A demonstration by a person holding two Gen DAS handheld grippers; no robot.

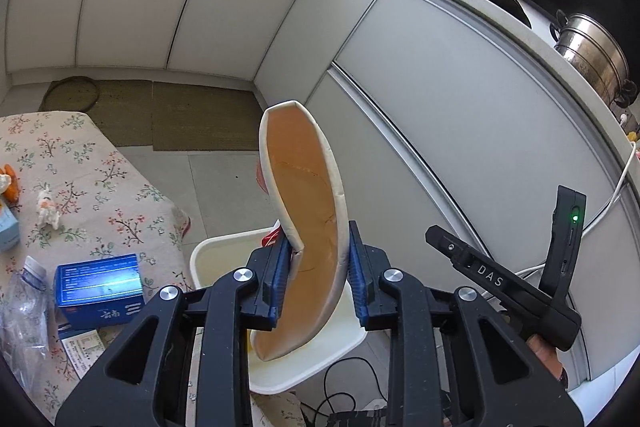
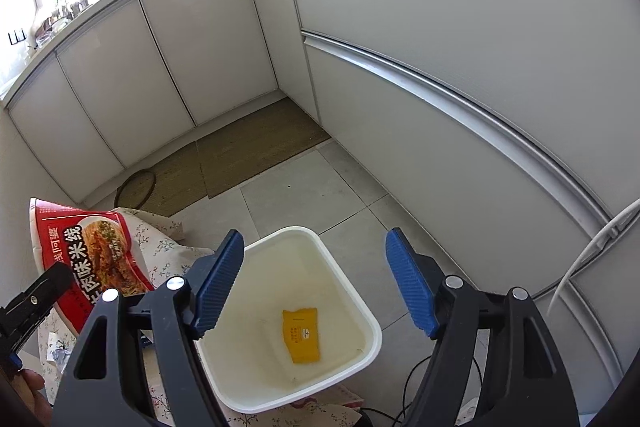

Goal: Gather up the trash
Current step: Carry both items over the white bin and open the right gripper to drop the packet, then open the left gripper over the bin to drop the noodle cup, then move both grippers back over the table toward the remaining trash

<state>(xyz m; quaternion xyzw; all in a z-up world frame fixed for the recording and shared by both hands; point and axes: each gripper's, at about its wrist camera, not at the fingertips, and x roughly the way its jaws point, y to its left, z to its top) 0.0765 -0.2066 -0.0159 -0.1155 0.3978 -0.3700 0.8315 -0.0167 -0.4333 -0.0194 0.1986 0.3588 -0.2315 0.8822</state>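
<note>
My left gripper [image 1: 318, 263] is shut on a paper noodle bowl [image 1: 304, 195], squashed flat between the pads, orange-brown inside with a white rim; its red printed outside shows in the right wrist view [image 2: 96, 259]. The bowl is held above the near edge of a white bin [image 1: 208, 255]. My right gripper [image 2: 316, 283] is open and empty, above the same white bin [image 2: 372, 327]. A yellow sachet [image 2: 301, 335] lies on the bin's floor. A blue box [image 1: 98, 281] and a crumpled clear plastic bottle [image 1: 24, 303] lie on the floral table [image 1: 100, 187].
White cabinet doors [image 2: 460, 107] stand right of the bin and along the far wall. Brown mats [image 2: 256, 147] lie on the grey tile floor. A small toy figure [image 1: 48, 211] is on the table. Cables [image 2: 420, 387] run on the floor by the bin. The right gripper's handle [image 1: 500, 291] is close on my right.
</note>
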